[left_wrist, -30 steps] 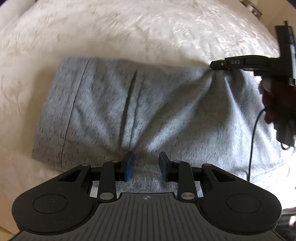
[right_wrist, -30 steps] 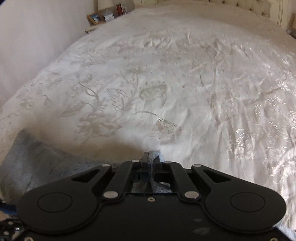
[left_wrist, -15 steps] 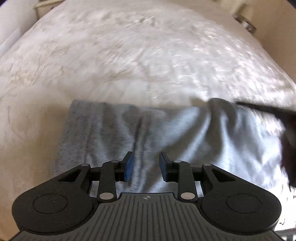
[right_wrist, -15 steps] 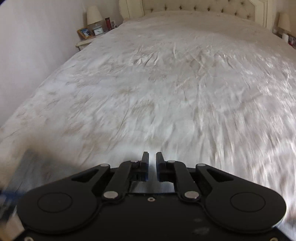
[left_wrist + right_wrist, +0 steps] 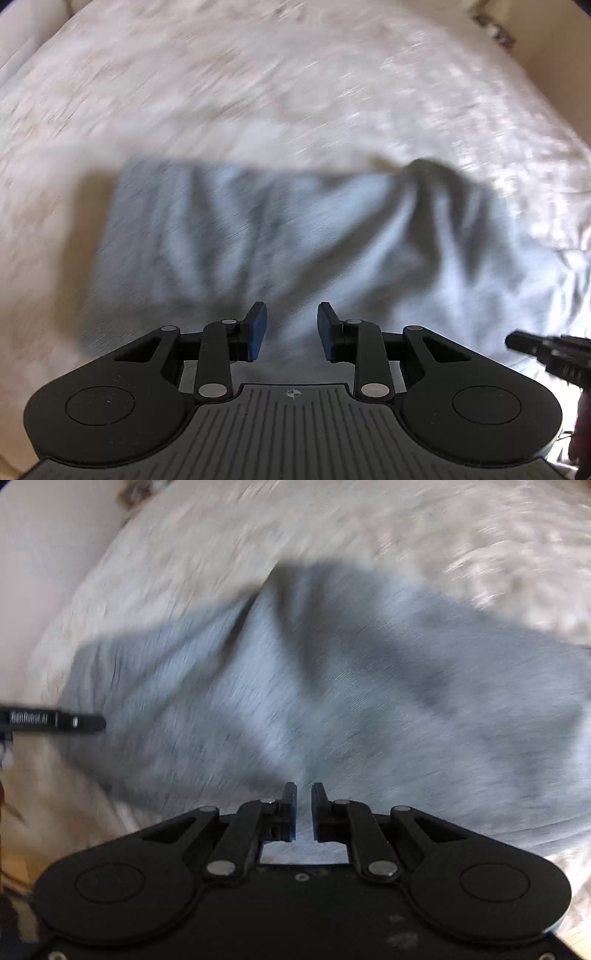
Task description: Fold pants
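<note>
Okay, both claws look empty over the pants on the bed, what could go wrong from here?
1. The pants lie rumpled, with a raised ridge; folding now may lock in creases.
2. The right claw stands only narrowly open, so it might push the cloth instead of pinching it.
3. The left claw hovers close by; the two could bump.

The left hand-held gripper (image 5: 288,332) has a matte black body with round caps, silver screws, a ribbed grey plate bearing a crosshair mark, and blue-faced fingers (image 5: 255,332). The right hand-held gripper (image 5: 303,810) looks alike, its plate smooth black.
</note>
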`<action>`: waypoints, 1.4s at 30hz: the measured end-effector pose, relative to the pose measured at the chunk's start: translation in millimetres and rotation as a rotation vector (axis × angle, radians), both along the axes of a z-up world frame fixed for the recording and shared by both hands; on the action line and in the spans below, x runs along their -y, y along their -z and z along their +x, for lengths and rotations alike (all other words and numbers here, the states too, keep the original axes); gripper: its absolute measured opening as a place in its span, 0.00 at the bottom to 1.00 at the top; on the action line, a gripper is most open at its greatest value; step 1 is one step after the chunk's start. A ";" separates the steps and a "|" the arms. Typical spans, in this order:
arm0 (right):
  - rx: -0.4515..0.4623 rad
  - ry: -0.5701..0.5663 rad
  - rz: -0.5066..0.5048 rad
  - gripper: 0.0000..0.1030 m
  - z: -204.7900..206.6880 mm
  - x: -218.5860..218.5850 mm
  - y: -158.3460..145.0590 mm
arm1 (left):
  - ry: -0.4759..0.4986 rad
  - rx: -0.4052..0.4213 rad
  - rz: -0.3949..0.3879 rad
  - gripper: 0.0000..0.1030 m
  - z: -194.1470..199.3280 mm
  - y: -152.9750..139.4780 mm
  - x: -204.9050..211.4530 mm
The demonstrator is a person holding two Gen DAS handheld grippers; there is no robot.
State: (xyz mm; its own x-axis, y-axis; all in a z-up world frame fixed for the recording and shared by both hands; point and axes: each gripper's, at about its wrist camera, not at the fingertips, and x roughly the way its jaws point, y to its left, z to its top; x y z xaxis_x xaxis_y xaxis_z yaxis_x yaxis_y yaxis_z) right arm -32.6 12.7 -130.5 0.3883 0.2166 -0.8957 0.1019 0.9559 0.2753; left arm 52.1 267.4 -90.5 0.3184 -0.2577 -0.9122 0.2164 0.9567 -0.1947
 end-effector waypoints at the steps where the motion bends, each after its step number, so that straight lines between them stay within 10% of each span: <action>1: 0.025 0.025 -0.010 0.11 -2.5 12.3 -6.9 | 0.016 0.014 -0.016 0.28 1.2 -2.6 12.7; 10: 0.112 0.285 -0.178 0.15 -29.2 175.6 -31.1 | 0.121 0.000 -0.094 0.28 -9.9 5.8 154.6; 22: 0.090 0.473 -0.340 0.28 -73.5 393.5 -15.5 | -0.084 -0.202 -0.007 0.28 -40.0 75.9 230.1; 37: 0.017 0.431 -0.118 0.48 -56.6 493.1 51.1 | -0.142 -0.184 0.097 0.29 -37.5 79.5 262.6; 39: -0.005 0.464 -0.059 0.48 -56.8 497.6 54.3 | -0.139 -0.182 0.105 0.29 -35.8 82.3 267.9; 41: -0.039 0.469 -0.003 0.11 -52.5 498.1 52.0 | -0.137 -0.176 0.111 0.29 -38.5 79.9 269.4; 42: -0.015 0.441 0.004 0.09 -50.8 494.2 44.2 | -0.138 -0.174 0.112 0.29 -39.5 77.4 266.7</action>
State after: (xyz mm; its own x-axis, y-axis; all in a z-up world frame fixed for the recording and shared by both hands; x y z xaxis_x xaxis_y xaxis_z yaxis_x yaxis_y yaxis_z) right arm -83.5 -481.5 -174.7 0.4313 0.0364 -0.9015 0.5038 0.8192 0.2741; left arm 12.6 0.8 -167.9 0.1795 -0.1172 -0.9767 0.0544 0.9925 -0.1091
